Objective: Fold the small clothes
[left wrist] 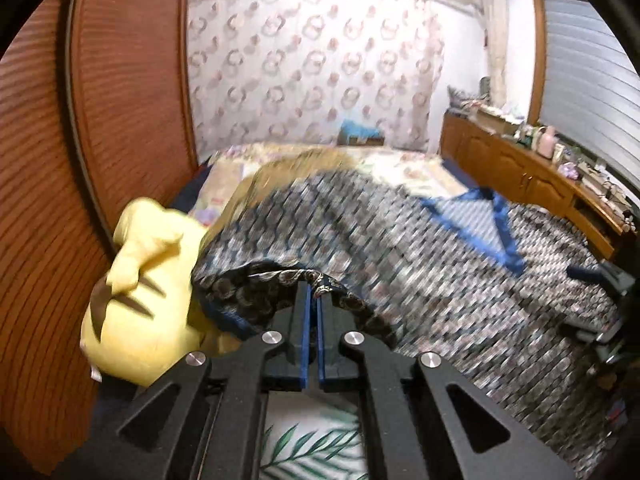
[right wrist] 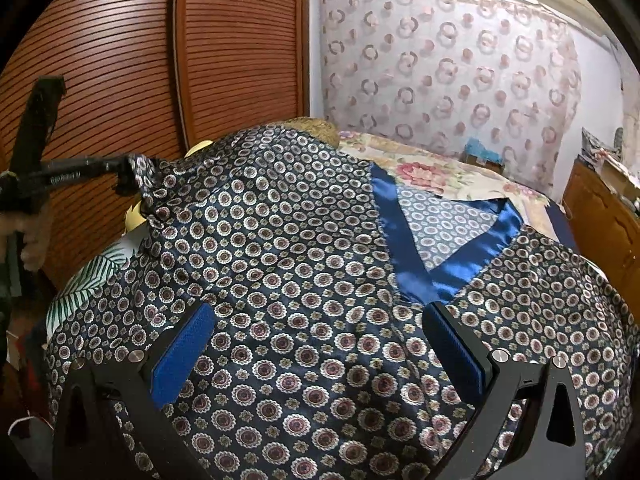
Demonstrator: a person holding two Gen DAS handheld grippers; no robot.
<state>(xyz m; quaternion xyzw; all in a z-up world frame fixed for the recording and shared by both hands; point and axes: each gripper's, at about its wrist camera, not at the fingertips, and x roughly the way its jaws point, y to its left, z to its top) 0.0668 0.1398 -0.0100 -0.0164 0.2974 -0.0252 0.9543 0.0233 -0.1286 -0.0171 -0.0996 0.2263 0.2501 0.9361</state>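
Left wrist: our left tool [left wrist: 313, 292] is clenched on the patterned garment [left wrist: 400, 248] edge. We should lift smoothly across; the right tool [right wrist: 316, 344] hovers spread above cloth lying ahead on the bed [right wrist: 432, 168].

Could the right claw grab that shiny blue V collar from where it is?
Probably yes. The right claw is open over the patterned top, and the blue collar lies uncovered just beyond its tips.

A dark navy satin garment [right wrist: 304, 280], printed all over with small pink-and-white floral rings, lies spread across the bed. Glossy plain blue trim [right wrist: 404, 236] forms its V-neck. One edge at its left is bunched and lifted off the bed.
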